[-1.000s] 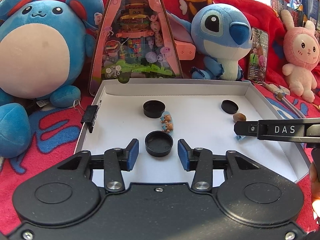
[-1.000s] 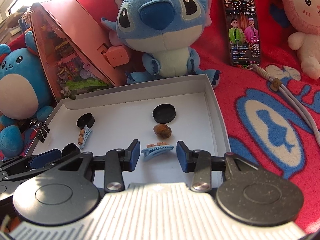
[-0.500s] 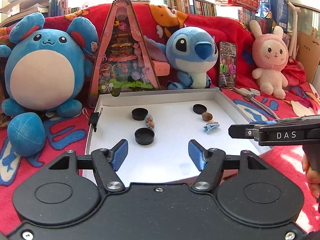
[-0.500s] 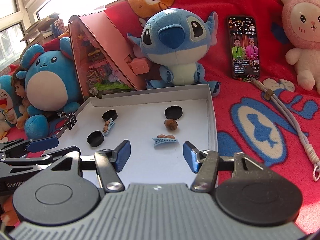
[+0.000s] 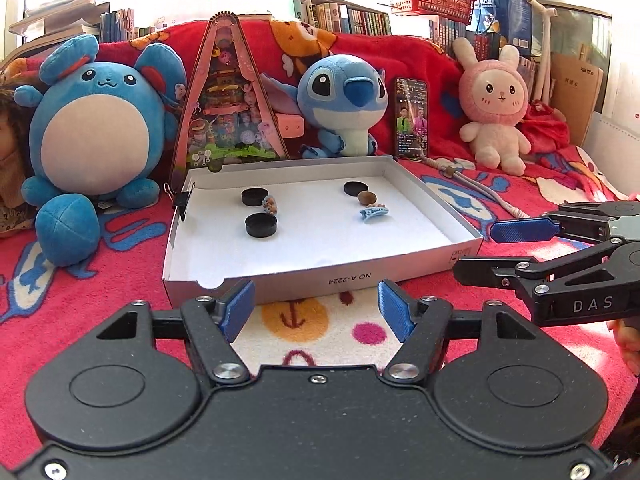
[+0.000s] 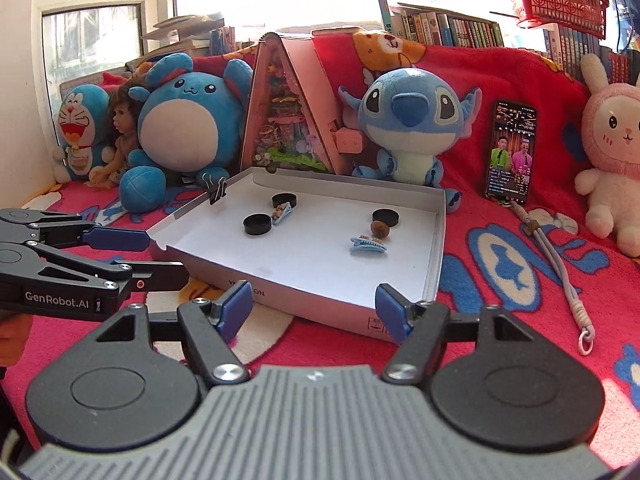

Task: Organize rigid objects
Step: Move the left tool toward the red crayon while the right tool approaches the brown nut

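Observation:
A shallow white box (image 5: 304, 276) (image 6: 438, 240) lies on the red blanket. In it lie three black caps, the nearest at left (image 5: 261, 225) (image 6: 257, 224), two blue hair clips (image 5: 373, 213) (image 6: 368, 245) (image 5: 269, 204), and a brown stone (image 5: 367, 197) (image 6: 380, 229). My left gripper (image 5: 316, 312) is open and empty, just in front of the box's near wall. My right gripper (image 6: 314, 308) is open and empty at the box's near corner. Each gripper shows from the side in the other's view (image 5: 500, 248) (image 6: 152, 256).
Plush toys line the back: a round blue one (image 5: 96, 128), Stitch (image 5: 344, 100), a pink rabbit (image 5: 494, 108). A pink triangular toy case (image 5: 230, 100) and a phone (image 5: 411, 118) stand behind the box. A binder clip (image 5: 183, 202) grips its left wall. A grey cord (image 6: 560, 264) lies at right.
Both grippers have pulled back and up out of the box and opened wider. The caps, clips and stone stay where they were.

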### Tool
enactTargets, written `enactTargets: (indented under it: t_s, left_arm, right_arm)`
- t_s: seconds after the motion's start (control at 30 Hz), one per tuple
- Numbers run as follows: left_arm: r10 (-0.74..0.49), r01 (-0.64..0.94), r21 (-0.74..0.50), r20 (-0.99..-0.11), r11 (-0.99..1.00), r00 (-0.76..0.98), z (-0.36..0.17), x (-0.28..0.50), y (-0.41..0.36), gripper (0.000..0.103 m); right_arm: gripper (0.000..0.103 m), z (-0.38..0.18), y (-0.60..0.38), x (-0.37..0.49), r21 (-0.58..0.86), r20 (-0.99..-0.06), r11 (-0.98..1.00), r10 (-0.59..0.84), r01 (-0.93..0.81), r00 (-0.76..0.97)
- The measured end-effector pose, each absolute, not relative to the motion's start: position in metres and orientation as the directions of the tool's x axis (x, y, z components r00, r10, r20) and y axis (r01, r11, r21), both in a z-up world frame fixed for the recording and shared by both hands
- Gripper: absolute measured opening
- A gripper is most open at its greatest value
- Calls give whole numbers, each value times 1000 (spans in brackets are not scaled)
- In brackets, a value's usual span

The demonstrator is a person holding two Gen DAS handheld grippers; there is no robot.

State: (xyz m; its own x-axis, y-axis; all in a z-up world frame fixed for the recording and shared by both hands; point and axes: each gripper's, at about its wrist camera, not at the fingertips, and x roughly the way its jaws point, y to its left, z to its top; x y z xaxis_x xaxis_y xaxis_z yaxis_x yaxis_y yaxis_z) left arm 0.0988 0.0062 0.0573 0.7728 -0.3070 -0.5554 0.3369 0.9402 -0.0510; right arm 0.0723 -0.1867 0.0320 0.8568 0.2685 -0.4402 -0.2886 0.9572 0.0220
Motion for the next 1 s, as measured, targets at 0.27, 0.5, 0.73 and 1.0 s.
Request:
enactTargets:
  t_s: [0.27,0.5,0.73,1.0]
  left_arm:
    - [-313,339,-74,-602,938,735,40,70,15,66]
    - [-308,335,-79,-623,939,719,26,56,15,66]
    - [-322,346,-91,-637,934,700,20,48,13,61]
    - [-323,346,-94,-639,934,698,16,43,9,51]
  right_arm:
    - [79,18,-183,48,-25,-465,947,273,-321,842]
    - [79,3,-189,39,-24,-493,952,254,-306,832]
    - [79,-7,-193,31,-14,-510,955,247,-296,824]
    - [79,-15,-198,27,9,-524,961,239,-275,818]
